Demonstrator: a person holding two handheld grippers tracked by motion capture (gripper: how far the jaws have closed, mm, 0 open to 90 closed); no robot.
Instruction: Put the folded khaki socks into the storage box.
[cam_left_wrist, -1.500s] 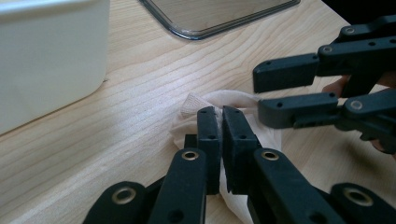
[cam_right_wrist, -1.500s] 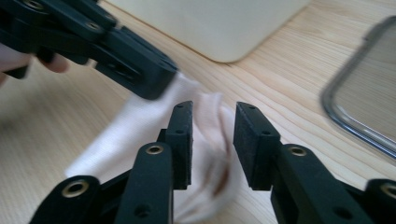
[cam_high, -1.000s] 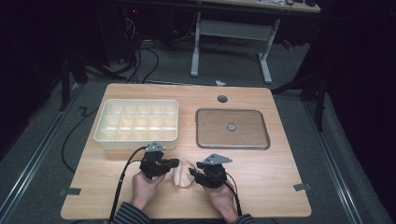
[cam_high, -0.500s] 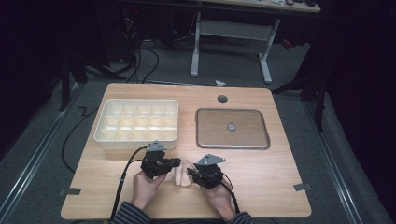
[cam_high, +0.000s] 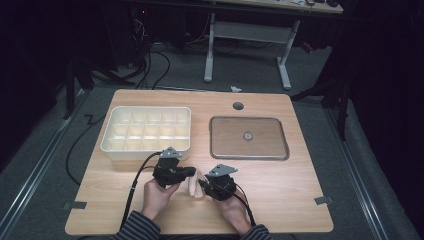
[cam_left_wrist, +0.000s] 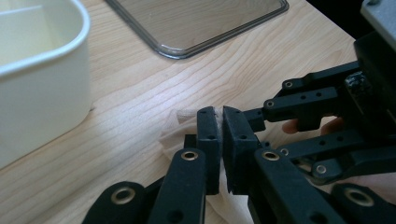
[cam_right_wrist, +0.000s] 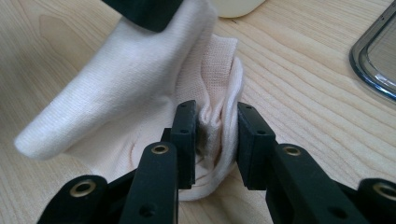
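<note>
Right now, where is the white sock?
In the high view the white sock lies near the table's front edge, between the left gripper and right gripper, in front of the compartment tray.

Light wooden tabletop (cam_high: 300, 200) with a round hole (cam_high: 238, 106) near the far edge. On it: white compartment box (cam_high: 148, 131) at left, metal tray (cam_high: 248, 138) at right, pale sock (cam_high: 194, 183) near the front edge.
</note>
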